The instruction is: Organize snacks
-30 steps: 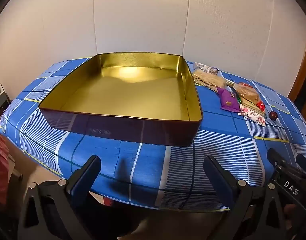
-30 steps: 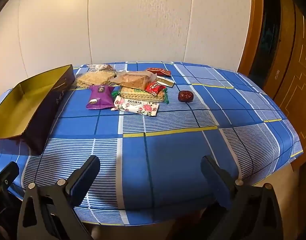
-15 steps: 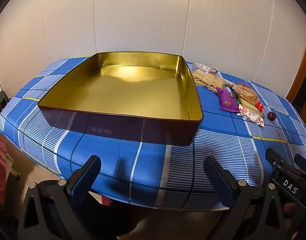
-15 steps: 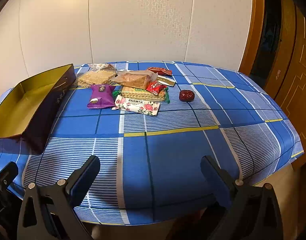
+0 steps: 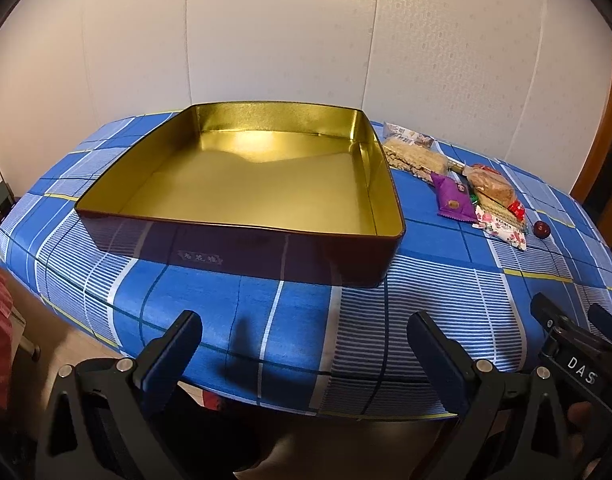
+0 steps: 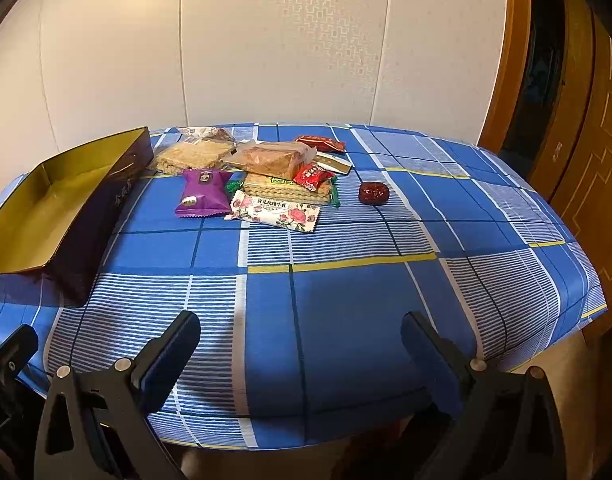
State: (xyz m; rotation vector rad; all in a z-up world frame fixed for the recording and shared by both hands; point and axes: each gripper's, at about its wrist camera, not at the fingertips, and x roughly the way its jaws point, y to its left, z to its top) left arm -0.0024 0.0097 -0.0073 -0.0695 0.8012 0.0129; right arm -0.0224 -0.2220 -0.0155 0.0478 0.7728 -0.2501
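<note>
Two grippers are hanging at the near table edge, jaws apart, nothing in them: my left gripper (image 5: 304, 354) before the gold tin (image 5: 242, 228), my right gripper (image 6: 300, 350) further right. The snack pile (image 6: 266, 176) is lying just right of the tin, ahead-left of my right gripper, which I am judging nearer. The floral packet (image 6: 276, 210) is lying crosswise, nearest.

Blue-checked table (image 6: 346, 292) bears gold tin (image 5: 242, 240), perhaps ten snacks (image 6: 266, 176).
</note>
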